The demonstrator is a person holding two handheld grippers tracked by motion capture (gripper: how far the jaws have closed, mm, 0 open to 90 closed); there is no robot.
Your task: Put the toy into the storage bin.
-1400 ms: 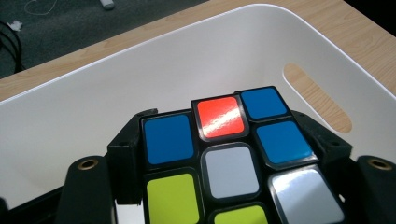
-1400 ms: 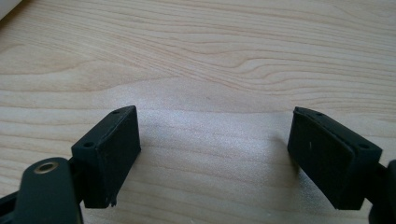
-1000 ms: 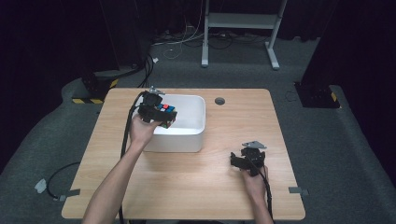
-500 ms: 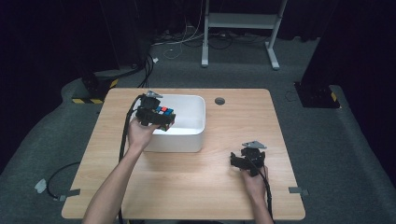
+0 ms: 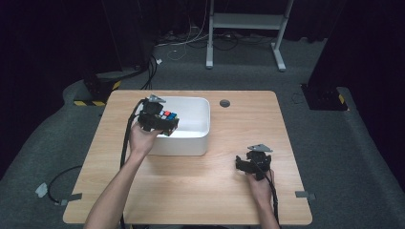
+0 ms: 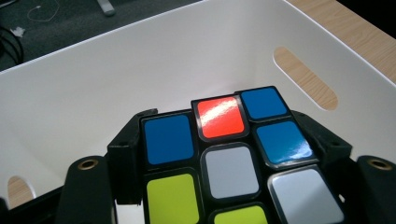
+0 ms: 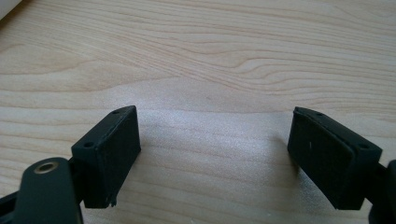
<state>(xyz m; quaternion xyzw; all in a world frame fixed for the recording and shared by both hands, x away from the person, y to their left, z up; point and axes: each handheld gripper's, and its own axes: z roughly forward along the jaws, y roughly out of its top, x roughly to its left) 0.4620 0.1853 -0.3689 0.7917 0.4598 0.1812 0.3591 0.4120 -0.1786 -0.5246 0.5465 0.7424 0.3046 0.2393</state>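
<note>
Held one puzzle cube (image 6: 224, 158) clamped between the jaws of the left gripper (image 5: 160, 125), above the one white bin (image 5: 198, 140) at about 11 o'clock on the wooden table (image 5: 286, 119). Seemingly mid-placement: carried over the bin's open top, not yet lowered or let go. Next, judged: lowering toward the bin floor, then parting the jaws. Rested idle at about 4 o'clock, the right gripper (image 7: 215, 154), jaws spread wide, nothing between. Counted: one cube, one bin, two grippers.
</note>
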